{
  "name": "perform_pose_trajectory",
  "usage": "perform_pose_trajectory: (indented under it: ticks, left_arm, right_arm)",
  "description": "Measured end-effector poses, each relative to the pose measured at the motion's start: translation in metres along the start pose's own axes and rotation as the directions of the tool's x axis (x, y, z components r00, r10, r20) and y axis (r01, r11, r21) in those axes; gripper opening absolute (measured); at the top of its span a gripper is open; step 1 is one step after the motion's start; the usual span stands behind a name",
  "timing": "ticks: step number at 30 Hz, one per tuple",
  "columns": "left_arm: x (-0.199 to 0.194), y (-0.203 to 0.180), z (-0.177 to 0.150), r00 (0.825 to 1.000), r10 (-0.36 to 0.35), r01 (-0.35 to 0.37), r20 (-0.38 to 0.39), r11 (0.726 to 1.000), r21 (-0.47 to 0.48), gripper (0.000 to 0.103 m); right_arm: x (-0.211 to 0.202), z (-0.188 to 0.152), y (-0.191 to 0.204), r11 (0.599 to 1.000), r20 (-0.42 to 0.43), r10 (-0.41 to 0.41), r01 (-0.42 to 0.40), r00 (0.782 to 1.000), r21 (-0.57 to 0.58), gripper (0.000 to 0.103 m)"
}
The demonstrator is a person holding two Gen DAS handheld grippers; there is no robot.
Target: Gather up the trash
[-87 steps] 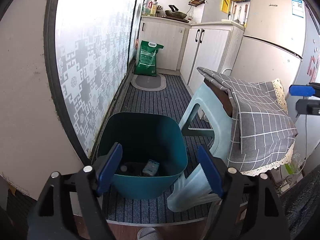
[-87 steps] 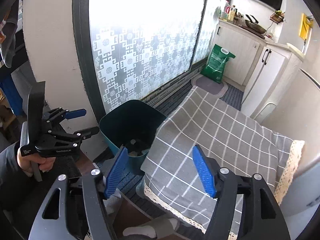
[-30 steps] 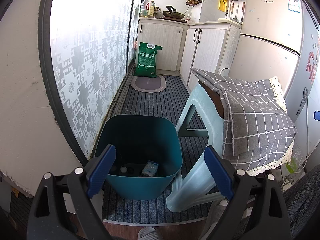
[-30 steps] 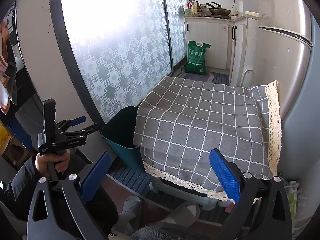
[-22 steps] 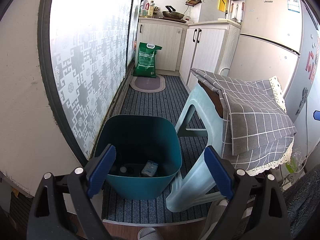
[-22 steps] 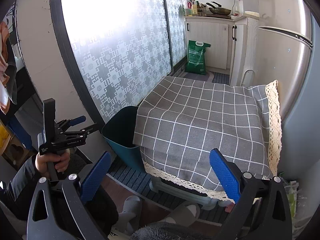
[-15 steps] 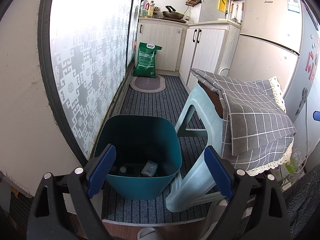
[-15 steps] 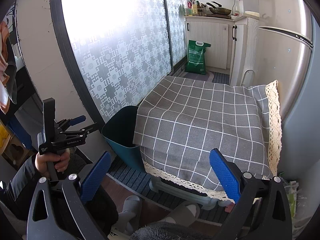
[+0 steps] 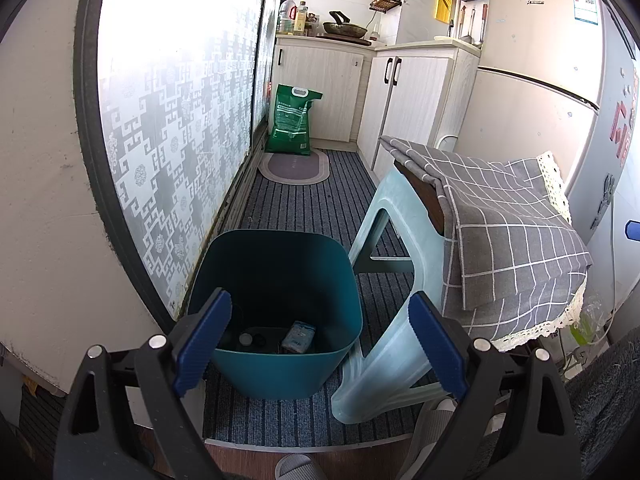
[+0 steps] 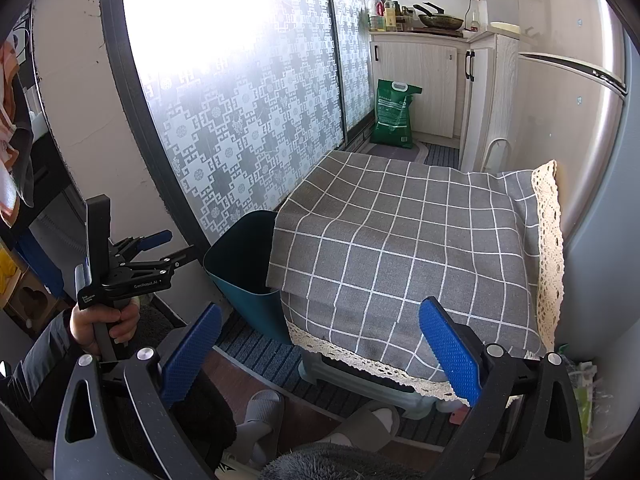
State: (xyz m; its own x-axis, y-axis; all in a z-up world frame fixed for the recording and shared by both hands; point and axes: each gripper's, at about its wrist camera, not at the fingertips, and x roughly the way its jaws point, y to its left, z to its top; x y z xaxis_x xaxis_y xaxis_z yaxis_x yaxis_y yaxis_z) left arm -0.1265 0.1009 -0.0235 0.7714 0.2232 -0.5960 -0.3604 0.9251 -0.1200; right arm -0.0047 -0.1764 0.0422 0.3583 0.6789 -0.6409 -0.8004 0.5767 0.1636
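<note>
On the striped floor mat, the teal bin (image 9: 276, 280) sits by the patterned window (image 9: 180, 120), with small trash (image 9: 298, 336) inside; a stool (image 9: 384, 320) under a gray cloth (image 10: 404, 256) stands just beside it; the left tool (image 9: 320, 338) and right tool (image 10: 320, 354) both hang wide apart, holding nothing.

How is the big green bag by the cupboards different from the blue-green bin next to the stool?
The green printed bag with a white handle stands far off against the pale wooden cupboards, while the teal plastic bin sits close, beside the pale blue plastic stool. The bag is closed at its top and has printing on it; the bin is open and plain, with a few bits of trash at its bottom. Both stand upright on the floor.
</note>
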Motion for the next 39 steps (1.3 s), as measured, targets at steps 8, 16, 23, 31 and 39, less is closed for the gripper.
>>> perform_pose_trajectory:
  ticks: [8,16,23,31,39]
  left_arm:
    - [-0.0001,-0.0007,-0.0003,1.000,-0.001,0.001,-0.001,1.000,0.000,0.092]
    - [-0.0001,-0.0010,-0.0003,1.000,-0.001,0.001,-0.001,1.000,0.000,0.092]
    - [-0.0001,-0.0013,-0.0004,1.000,-0.001,0.001,-0.001,1.000,0.000,0.092]
    - [-0.0002,-0.0013,-0.0004,1.000,-0.001,0.001,-0.001,1.000,0.001,0.093]
    - [-0.0006,-0.0015,-0.0009,1.000,-0.002,0.002,-0.002,1.000,0.003,0.093]
  right_arm:
    - [-0.0001,0.0000,0.0000,1.000,0.000,0.000,0.000,1.000,0.000,0.100]
    - [-0.0001,0.0000,0.0001,1.000,0.000,0.000,0.000,1.000,0.000,0.100]
    - [-0.0001,0.0004,0.0001,1.000,-0.001,0.000,0.000,1.000,0.000,0.100]
    - [0.0003,-0.0002,0.0007,1.000,-0.002,0.000,0.000,1.000,0.000,0.100]
    - [0.0008,-0.0027,0.0009,1.000,-0.006,0.001,-0.001,1.000,-0.002,0.100]
